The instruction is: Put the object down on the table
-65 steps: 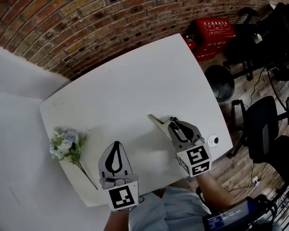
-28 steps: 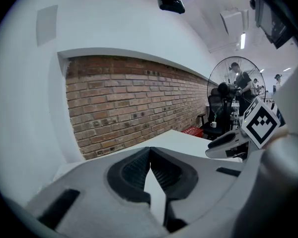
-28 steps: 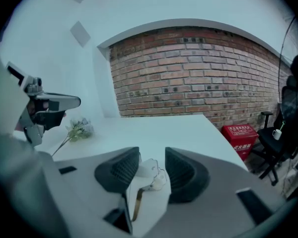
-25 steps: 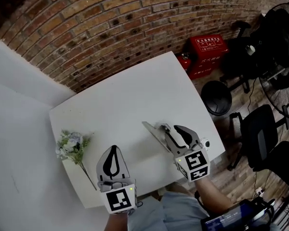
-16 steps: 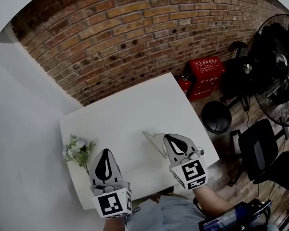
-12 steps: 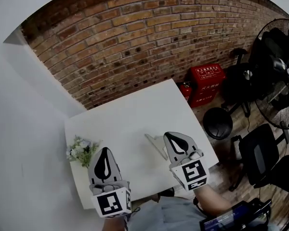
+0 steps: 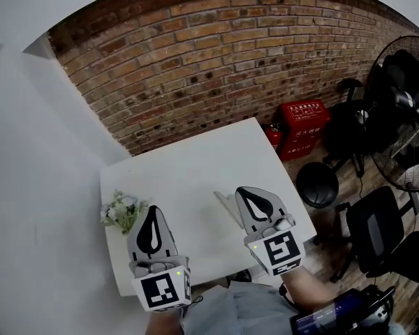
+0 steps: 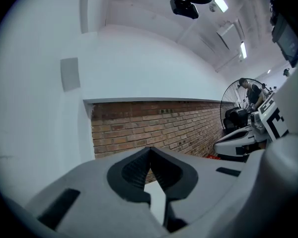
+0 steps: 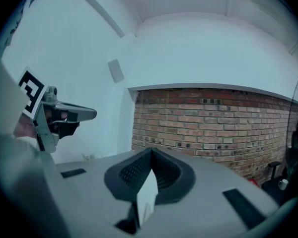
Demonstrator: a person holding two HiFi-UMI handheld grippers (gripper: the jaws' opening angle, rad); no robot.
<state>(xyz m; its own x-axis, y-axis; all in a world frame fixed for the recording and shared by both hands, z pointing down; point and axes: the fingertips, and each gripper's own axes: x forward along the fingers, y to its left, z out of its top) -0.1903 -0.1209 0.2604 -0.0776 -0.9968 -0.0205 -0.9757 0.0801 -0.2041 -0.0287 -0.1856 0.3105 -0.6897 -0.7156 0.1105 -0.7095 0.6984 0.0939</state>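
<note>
Left gripper [image 7: 153, 216] and right gripper [image 7: 246, 194] closed, empty. Card [image 7: 225, 202] on desk [image 7: 188, 162], 9 o'clock of right gripper. Probably light, thin: pinch an edge.

Table [image 7: 188, 176]: white top, smooth, matt.
Brick wall [image 7: 216, 47], twelve o'clock: rough reddish brick, pale mortar.
Left gripper [image 7: 154, 213], right gripper [image 7: 246, 194]: grey matt plastic shells; black ribbed pads [image 8: 136, 170].
Flowers [image 7: 122, 211], nine o'clock: matt.
</note>
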